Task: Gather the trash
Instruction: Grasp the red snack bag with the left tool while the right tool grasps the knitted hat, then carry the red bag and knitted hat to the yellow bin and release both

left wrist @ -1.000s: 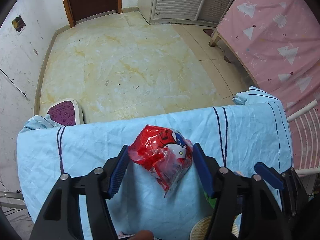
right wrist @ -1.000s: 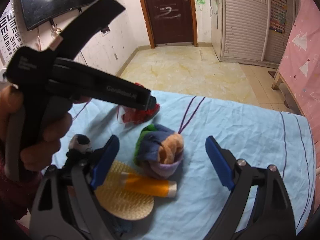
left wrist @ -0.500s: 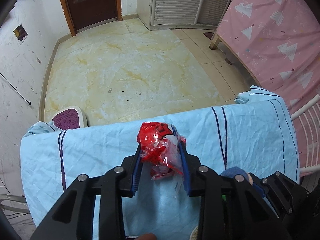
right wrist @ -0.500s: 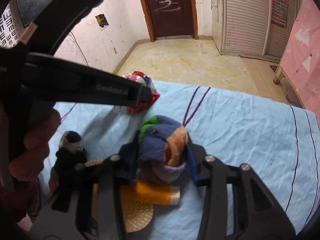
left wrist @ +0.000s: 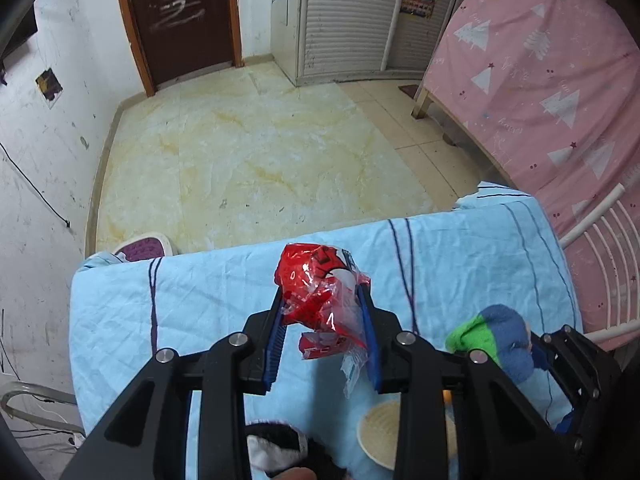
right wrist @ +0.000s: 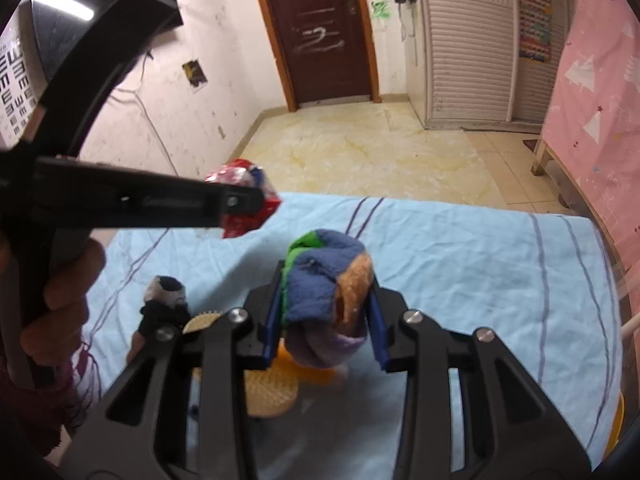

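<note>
A crumpled red plastic wrapper (left wrist: 312, 276) is pinched between the blue pads of my left gripper (left wrist: 320, 300), which is shut on it and holds it above the light blue tablecloth (left wrist: 200, 292). The right wrist view shows the same wrapper (right wrist: 246, 222) sticking out past the left gripper's fingers, up at the left. My right gripper (right wrist: 326, 284) is shut on a rolled ball of blue, green, orange and purple cloth (right wrist: 316, 284), raised a little off the table. In the left wrist view that cloth ball (left wrist: 496, 340) sits at the lower right.
Below the right gripper on the tablecloth (right wrist: 480, 260) lie a round yellow brush (right wrist: 268, 396), an orange tube (right wrist: 316, 374) and a small black-and-white doll (right wrist: 166, 300). A pink bed (left wrist: 560, 100) and white chair rails (left wrist: 600, 248) stand to the right. A purple stool (left wrist: 142, 246) is beyond the table's far left edge.
Both grippers went from open to shut, the left on the red wrapper and the right on the cloth ball. Both have since lifted their loads off the table.
</note>
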### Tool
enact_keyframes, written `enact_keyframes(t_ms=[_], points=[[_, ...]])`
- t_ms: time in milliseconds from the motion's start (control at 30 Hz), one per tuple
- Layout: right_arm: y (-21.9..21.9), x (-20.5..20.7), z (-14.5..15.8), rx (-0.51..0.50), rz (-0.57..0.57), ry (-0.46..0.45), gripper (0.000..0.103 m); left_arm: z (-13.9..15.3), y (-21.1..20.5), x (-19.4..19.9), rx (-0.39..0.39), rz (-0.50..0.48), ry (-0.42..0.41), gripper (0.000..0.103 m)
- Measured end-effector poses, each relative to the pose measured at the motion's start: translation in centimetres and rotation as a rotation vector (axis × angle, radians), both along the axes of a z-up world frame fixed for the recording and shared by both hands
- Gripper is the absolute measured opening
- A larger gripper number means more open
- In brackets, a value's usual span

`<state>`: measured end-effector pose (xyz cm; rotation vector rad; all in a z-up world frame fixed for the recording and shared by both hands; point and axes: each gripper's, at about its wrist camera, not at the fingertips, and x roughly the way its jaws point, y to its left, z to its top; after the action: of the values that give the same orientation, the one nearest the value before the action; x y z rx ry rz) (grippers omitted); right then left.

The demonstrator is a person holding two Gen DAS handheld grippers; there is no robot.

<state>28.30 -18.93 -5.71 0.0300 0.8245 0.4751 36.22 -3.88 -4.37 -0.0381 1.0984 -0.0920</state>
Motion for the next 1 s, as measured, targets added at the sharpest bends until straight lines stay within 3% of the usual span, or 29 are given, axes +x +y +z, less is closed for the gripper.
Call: enact_keyframes(t_ms=[500,1000], points=[[-7.1,-5.5,4.2,0.072,-0.142,-0.113,0.034,6.9,-6.0,-7.4,0.035,-0.107,-0.156,0.025],[-17.1,-11.7,6.7,0.151,-0.304,-0.219,0.034,7.1,-15.6,-11.4,0.053,-0.239,-0.174,0.025]])
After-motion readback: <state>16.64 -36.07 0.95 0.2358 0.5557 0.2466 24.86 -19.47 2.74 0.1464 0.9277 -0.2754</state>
